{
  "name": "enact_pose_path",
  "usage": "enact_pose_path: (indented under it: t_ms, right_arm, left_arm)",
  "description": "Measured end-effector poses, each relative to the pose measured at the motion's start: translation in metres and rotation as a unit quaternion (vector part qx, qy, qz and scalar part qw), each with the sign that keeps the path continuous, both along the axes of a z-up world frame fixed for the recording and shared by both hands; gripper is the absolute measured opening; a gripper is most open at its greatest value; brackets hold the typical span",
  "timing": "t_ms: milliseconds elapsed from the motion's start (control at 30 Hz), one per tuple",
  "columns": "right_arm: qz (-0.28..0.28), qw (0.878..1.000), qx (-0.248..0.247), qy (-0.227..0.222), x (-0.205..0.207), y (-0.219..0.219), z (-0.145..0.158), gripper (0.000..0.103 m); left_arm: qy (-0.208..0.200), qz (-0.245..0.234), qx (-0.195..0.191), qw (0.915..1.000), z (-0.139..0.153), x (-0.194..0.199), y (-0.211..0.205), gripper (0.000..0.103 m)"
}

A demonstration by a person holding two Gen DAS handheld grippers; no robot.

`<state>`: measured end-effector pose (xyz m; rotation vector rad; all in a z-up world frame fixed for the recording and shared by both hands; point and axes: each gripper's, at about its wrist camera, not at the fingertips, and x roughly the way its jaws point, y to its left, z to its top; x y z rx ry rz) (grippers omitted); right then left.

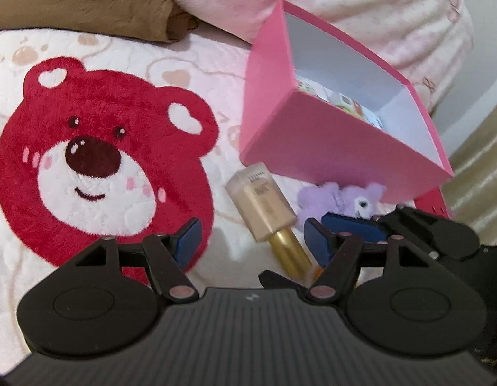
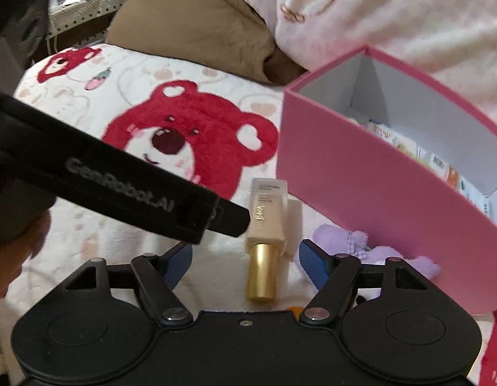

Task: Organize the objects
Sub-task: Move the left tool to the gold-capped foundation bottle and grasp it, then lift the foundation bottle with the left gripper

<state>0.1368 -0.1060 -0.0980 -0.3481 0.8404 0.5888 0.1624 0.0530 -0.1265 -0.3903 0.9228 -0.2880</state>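
Left claw (image 1: 251,241) open above gold-capped cosmetic bottle (image 1: 264,206) on bear-print blanket (image 1: 97,160); purple plush toy (image 1: 341,199) beside pink box (image 1: 319,148).

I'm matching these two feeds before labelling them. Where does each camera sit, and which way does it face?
Left wrist: on the left gripper, angled down at the cosmetic tube; own blue pads and the right gripper's tips show.
Right wrist: on the right gripper, angled down at the tube; a hand shows.
Shared: tube, purple plush, pink box, bear blanket.

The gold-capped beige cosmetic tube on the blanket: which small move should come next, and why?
Probably lower the right gripper and close it on the gold-capped beige cosmetic tube: the tube lies loose between its open jaws, beside the open pink cardboard box.
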Motion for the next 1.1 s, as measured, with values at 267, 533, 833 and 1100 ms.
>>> enact_pose_path:
  t_ms: [267, 533, 833, 1100]
  right_arm:
    - [-0.048, 0.997, 0.05, 0.033, 0.027, -0.012, -0.023, 0.052]
    - [-0.04, 0.999, 0.02, 0.02, 0.025, -0.001, -0.035, 0.044]
    - [-0.07, 0.994, 0.054, 0.07, 0.024, -0.008, -0.026, 0.04]
    - [-0.078, 0.987, 0.075, 0.122, 0.015, -0.008, -0.029, 0.039]
  left_arm:
    - [-0.002, 0.003, -0.009, 1.0, -0.02, 0.013, -0.008, 0.059]
    - [0.001, 0.003, -0.04, 0.9992, -0.029, 0.017, -0.007, 0.048]
    - [0.033, 0.005, -0.118, 0.9924, -0.029, 0.015, 0.003, 0.03]
    - [0.075, 0.005, -0.107, 0.9914, -0.036, 0.008, 0.004, 0.029]
